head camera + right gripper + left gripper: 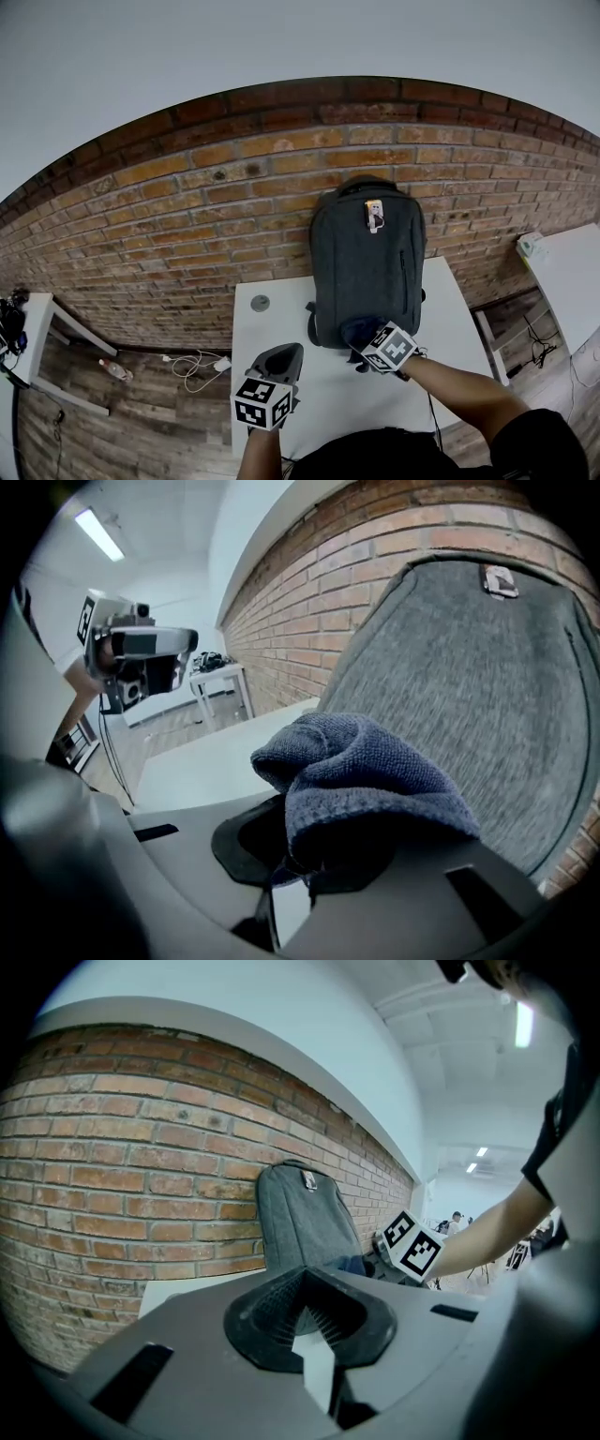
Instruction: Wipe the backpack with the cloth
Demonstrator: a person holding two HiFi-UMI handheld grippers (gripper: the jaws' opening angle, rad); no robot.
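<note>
**Cloth at the foot of the backpack**

The backpack (367,262) is dark grey with a felt-like weave. It stands upright at the back of the white bench (281,319) against the brick wall (187,206), and a small pale tag (373,214) sits near its top. The right gripper (364,339) is clamped on a bunched blue-grey terry cloth (366,780), which it holds at the lower front of the bag. The left gripper (305,1309) hangs over the near part of the bench, well apart from the bag, with its ridged jaws closed on nothing.
</note>
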